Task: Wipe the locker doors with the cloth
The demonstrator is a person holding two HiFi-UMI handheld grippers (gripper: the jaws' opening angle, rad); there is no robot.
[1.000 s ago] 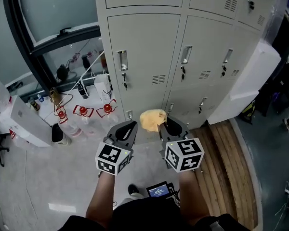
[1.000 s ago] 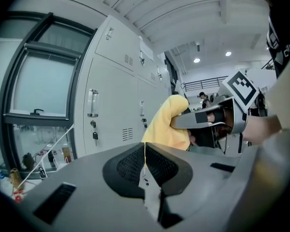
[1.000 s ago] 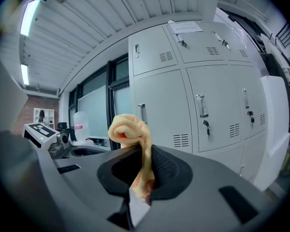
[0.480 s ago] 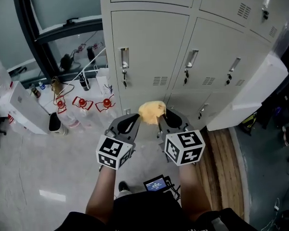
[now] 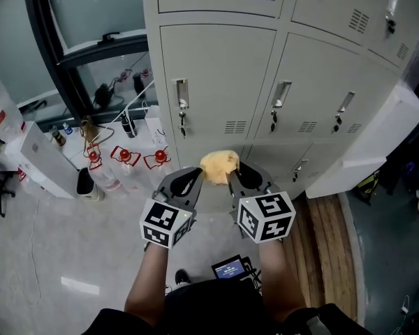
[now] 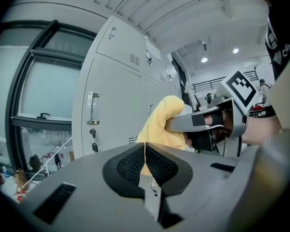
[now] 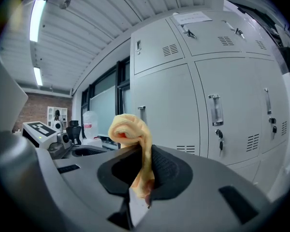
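Yellow cloth [image 5: 218, 166], bunched, clamped between right gripper [image 5: 239, 179] jaws; left gripper [image 5: 187, 181] jaws pressed together, empty (just beside cloth); grey locker doors [image 5: 216, 75] ahead.

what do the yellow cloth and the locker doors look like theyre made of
Cloth: soft matt fabric, perhaps microfibre; it bunches in limp folds. Locker doors: probably painted sheet metal, smooth pale grey with a slight sheen, punched vent slots and shiny metal handles.

Left gripper [image 5: 190, 179] closed, empty; right gripper [image 5: 237, 175] tight on cloth [image 5: 218, 165].
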